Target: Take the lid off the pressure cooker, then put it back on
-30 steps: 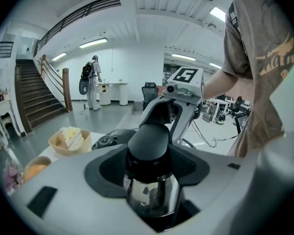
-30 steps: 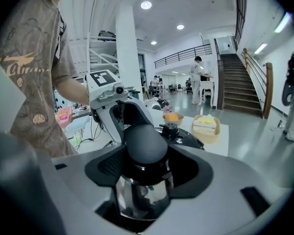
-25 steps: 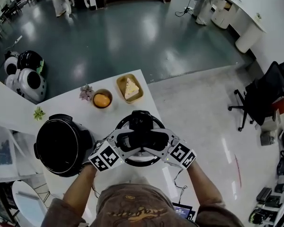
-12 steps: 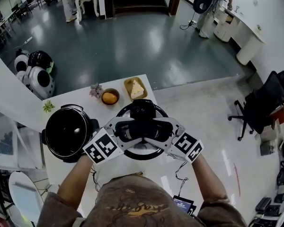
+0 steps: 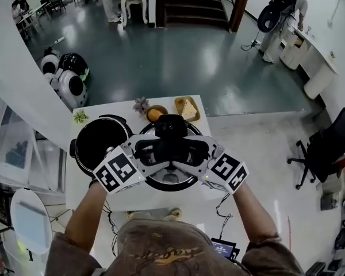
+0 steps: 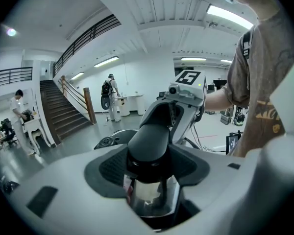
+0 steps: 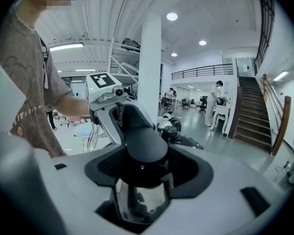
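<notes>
The pressure cooker's lid (image 5: 171, 180), round with a steel rim and a black handle (image 5: 171, 148), hangs in the air above the white table (image 5: 132, 199). My left gripper (image 5: 151, 152) is shut on the handle from the left and my right gripper (image 5: 191, 153) from the right, facing each other. In the left gripper view the black handle (image 6: 149, 141) fills the gap between the jaws; the right gripper view shows the same handle (image 7: 143, 146). The open cooker pot (image 5: 100, 144), black inside, stands on the table to the left, its right rim partly hidden by the lid.
Behind the lid sit a bowl with an orange thing (image 5: 156, 113), a tray with a wedge of cake (image 5: 187, 108) and two small plants (image 5: 140, 104). A round white stool (image 5: 31, 220) stands at lower left. People stand by desks and stairs far off.
Both grippers have risen with the lid held between them. The lid now sits closer to the pot in the head view, overlapping its right rim. The head view has also shifted.
</notes>
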`<state>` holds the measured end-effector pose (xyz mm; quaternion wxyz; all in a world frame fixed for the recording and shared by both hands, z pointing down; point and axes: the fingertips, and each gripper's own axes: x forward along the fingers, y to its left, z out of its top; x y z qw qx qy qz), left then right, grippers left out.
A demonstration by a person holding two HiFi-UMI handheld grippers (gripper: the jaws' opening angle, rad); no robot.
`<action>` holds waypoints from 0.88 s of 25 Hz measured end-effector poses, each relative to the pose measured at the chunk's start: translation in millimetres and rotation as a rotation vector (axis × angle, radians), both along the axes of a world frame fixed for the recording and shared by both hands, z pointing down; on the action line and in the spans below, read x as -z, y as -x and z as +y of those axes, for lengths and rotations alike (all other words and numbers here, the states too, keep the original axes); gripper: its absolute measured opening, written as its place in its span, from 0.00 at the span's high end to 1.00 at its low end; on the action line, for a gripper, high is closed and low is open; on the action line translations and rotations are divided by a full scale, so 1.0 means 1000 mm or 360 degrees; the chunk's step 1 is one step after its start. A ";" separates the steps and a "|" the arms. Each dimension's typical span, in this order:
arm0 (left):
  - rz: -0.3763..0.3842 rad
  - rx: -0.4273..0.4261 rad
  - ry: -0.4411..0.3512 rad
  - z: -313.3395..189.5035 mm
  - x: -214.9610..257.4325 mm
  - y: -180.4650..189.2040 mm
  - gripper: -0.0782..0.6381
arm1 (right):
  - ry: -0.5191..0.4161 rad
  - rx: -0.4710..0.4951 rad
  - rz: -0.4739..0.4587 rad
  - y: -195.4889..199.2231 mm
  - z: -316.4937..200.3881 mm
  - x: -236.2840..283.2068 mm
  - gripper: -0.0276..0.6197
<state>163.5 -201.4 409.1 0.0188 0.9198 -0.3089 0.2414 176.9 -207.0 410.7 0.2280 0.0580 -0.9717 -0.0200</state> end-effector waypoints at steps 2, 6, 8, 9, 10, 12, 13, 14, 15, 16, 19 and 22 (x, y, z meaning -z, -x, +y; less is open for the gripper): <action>0.0010 0.0026 -0.0007 0.008 0.004 0.016 0.53 | 0.0004 0.0026 0.0001 0.016 0.008 0.004 0.54; 0.0008 0.0037 -0.0025 0.022 0.013 0.053 0.53 | -0.0004 0.0034 0.0000 0.052 0.022 0.014 0.54; 0.0005 0.0023 -0.0034 0.029 0.018 0.071 0.53 | -0.0009 0.0019 -0.0005 0.070 0.029 0.019 0.54; 0.0004 0.0013 -0.0033 0.032 0.019 0.081 0.53 | -0.0010 0.0009 -0.0008 0.080 0.033 0.020 0.54; 0.0003 0.0002 -0.0029 0.036 0.021 0.092 0.53 | -0.0009 -0.0002 -0.0010 0.091 0.037 0.022 0.54; 0.0003 -0.0020 -0.0022 0.042 0.022 0.113 0.53 | -0.0007 -0.0025 -0.0011 0.112 0.043 0.024 0.54; 0.0001 -0.0033 -0.0020 0.045 0.023 0.123 0.53 | -0.0008 -0.0038 -0.0011 0.121 0.046 0.024 0.54; -0.0003 -0.0049 -0.0019 0.047 0.023 0.132 0.53 | -0.0009 -0.0055 -0.0013 0.130 0.049 0.025 0.54; -0.0006 -0.0069 -0.0018 0.050 0.023 0.140 0.53 | -0.0009 -0.0075 -0.0017 0.138 0.051 0.025 0.54; -0.0009 -0.0091 -0.0018 0.052 0.023 0.149 0.53 | -0.0008 -0.0098 -0.0021 0.147 0.054 0.024 0.54; -0.0014 -0.0159 -0.0018 0.058 0.021 0.173 0.53 | -0.0004 -0.0170 -0.0026 0.171 0.061 0.023 0.54; -0.0012 -0.0236 -0.0017 0.062 0.017 0.191 0.53 | -0.0007 -0.0251 -0.0016 0.189 0.065 0.019 0.54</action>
